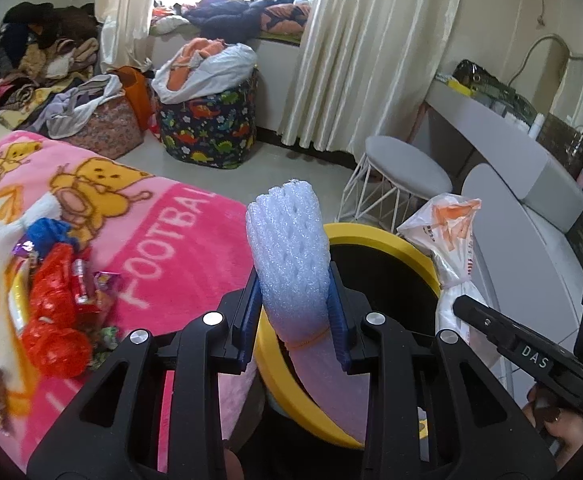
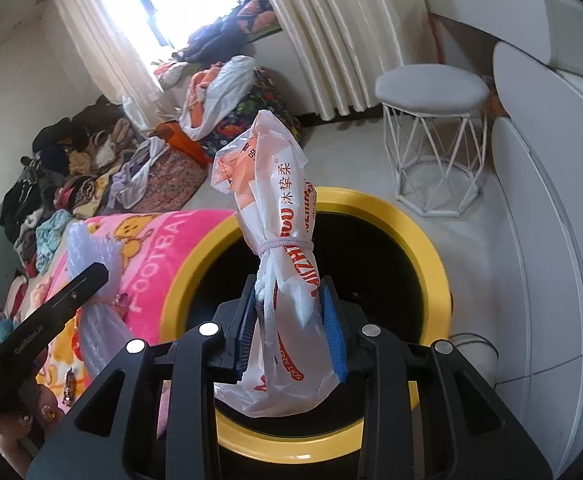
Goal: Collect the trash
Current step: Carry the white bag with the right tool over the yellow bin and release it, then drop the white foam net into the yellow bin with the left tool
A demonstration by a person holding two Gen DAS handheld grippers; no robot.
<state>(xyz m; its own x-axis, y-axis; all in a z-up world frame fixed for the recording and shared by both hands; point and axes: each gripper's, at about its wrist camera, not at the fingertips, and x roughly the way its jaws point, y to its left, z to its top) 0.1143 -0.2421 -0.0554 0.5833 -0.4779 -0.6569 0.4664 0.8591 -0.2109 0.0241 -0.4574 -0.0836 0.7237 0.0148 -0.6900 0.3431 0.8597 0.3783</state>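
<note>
My left gripper [image 1: 296, 320] is shut on a white foam net sleeve [image 1: 291, 248] and holds it over the near rim of a yellow-rimmed black trash bin [image 1: 387, 248]. My right gripper [image 2: 291, 328] is shut on a bunched white plastic bag with orange print [image 2: 275, 216], tied with a band, held over the same bin [image 2: 423, 236]. The bag also shows in the left wrist view [image 1: 451, 240], and the foam sleeve in the right wrist view [image 2: 91, 248]. More trash lies on the pink blanket [image 1: 179, 240]: red mesh netting [image 1: 51, 304] and small wrappers [image 1: 103, 284].
A grey stool with a white wire base [image 1: 403, 172] stands beyond the bin. A white rounded desk [image 1: 531, 184] is at the right. A dinosaur-print basket [image 1: 207, 120], a laundry bag and piles of clothes [image 1: 31, 60] fill the far left by the window.
</note>
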